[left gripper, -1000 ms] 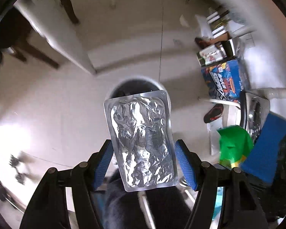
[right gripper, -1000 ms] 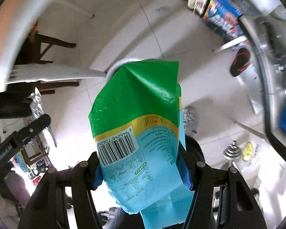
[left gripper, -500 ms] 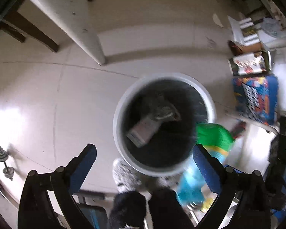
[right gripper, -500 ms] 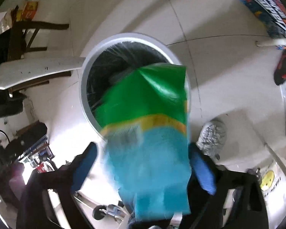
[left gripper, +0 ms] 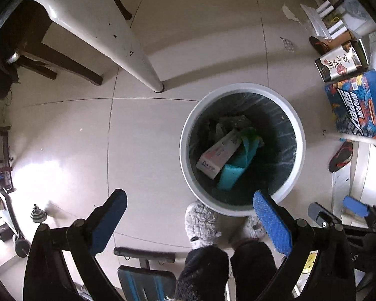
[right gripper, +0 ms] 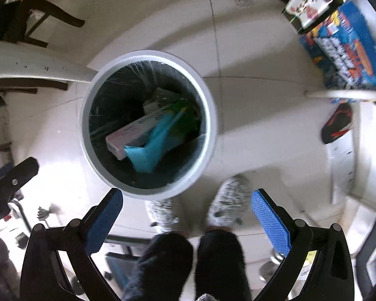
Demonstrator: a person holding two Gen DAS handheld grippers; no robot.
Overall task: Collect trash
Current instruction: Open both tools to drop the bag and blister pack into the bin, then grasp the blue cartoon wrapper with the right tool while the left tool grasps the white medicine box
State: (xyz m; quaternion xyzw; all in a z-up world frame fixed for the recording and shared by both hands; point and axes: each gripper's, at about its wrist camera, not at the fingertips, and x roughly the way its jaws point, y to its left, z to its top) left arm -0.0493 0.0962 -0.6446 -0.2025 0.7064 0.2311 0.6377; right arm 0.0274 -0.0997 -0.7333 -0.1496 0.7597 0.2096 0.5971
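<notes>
A round white trash bin (left gripper: 240, 87) with a dark liner stands on the tiled floor below both grippers, and its rim (right gripper: 148, 54) also shows in the right wrist view. Inside lie a white carton (left gripper: 218, 154), the green and light-blue snack bag (left gripper: 235, 168) and crumpled foil (left gripper: 231, 123). The same bag (right gripper: 153, 148) and carton (right gripper: 130, 133) lie in the bin in the right wrist view. My left gripper (left gripper: 189, 209) points down, open and empty, its right finger over the bin's near rim. My right gripper (right gripper: 186, 208) is also open and empty, just right of the bin.
A person's fuzzy grey slippers (left gripper: 200, 222) and dark trouser legs (right gripper: 163, 263) stand close to the bin. A white table leg (left gripper: 135, 60) rises at the upper left. Boxes (left gripper: 356, 105) and a sandal (left gripper: 341, 155) lie at the right. A small dumbbell (left gripper: 37, 215) sits at the left.
Both grippers opened and sank toward the bin. The foil tray fell from the left gripper and the green and blue bag fell from the right; both now lie inside the bin.
</notes>
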